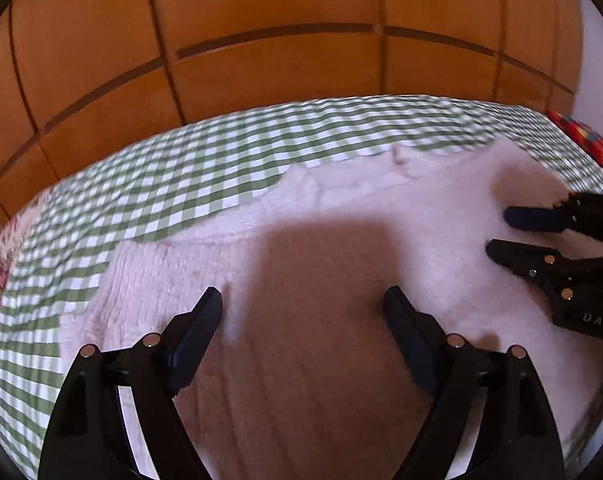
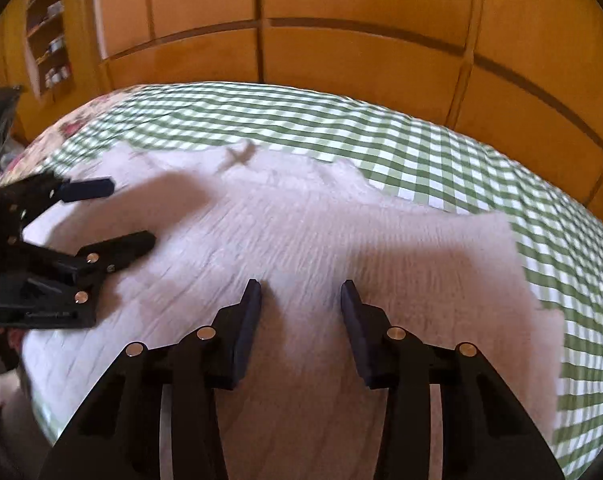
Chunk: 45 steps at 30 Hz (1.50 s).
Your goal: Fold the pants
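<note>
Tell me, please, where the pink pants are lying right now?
The pink pants lie spread on the green checked bedcover, under both grippers in both wrist views, with the wooden wardrobe behind.

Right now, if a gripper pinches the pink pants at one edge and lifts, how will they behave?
The pink pants lie flat with soft ripples, so they'd likely drape limply. The fuzzy ribbed fabric probably grips fingers well. They may drag across the checked bedsheet rather than slide freely.

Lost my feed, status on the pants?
Left gripper open, empty. Right gripper open, empty. Pink pants flat on checked bedspread. Nothing in the way.
</note>
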Each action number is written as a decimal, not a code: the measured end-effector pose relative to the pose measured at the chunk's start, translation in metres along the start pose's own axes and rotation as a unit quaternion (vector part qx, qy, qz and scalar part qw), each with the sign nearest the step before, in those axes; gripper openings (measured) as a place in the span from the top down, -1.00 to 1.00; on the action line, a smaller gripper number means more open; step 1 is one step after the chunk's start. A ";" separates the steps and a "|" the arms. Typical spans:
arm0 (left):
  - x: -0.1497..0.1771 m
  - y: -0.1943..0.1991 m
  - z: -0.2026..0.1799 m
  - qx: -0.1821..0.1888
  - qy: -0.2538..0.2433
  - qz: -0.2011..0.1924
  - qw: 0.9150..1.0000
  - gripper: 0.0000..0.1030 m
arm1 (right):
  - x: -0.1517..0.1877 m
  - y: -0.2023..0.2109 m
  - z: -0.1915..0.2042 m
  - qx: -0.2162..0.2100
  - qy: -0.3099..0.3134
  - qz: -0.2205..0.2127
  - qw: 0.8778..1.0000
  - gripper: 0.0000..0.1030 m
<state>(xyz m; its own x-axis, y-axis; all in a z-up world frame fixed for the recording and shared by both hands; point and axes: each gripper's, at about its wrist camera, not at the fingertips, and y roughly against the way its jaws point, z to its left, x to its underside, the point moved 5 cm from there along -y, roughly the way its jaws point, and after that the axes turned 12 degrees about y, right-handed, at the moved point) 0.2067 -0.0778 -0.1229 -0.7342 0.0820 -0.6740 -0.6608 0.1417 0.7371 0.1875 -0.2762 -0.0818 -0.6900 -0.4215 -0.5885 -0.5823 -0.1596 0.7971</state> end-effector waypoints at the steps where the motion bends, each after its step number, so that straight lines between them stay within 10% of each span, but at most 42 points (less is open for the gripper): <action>1: -0.004 -0.009 0.007 0.001 0.023 0.006 1.000 -0.63 | -0.003 -0.006 -0.004 0.002 -0.012 0.001 1.000 0.21; 10: -0.009 -0.037 0.025 0.016 0.074 0.021 0.997 -0.76 | -0.008 -0.021 -0.008 0.016 -0.021 -0.029 0.999 0.17; 19: 0.004 0.016 0.048 0.008 0.086 -0.011 0.996 -0.82 | 0.004 0.036 -0.032 0.013 -0.094 -0.095 0.991 -0.23; 28: 0.030 0.021 0.119 -0.078 0.124 -0.029 0.989 -0.86 | 0.053 0.022 -0.074 0.083 -0.164 -0.016 0.983 -0.23; 45: 0.074 0.045 0.138 -0.023 0.218 -0.022 0.975 -0.95 | 0.053 0.024 -0.065 0.128 -0.143 -0.013 0.981 -0.61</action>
<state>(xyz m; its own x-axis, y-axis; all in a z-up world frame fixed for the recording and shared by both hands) 0.1436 0.0710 -0.1465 -0.6943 -0.3528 -0.6272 -0.6923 0.0896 0.7160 0.1645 -0.3609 -0.0849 -0.7445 -0.1457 -0.6515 -0.6651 0.0774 0.7428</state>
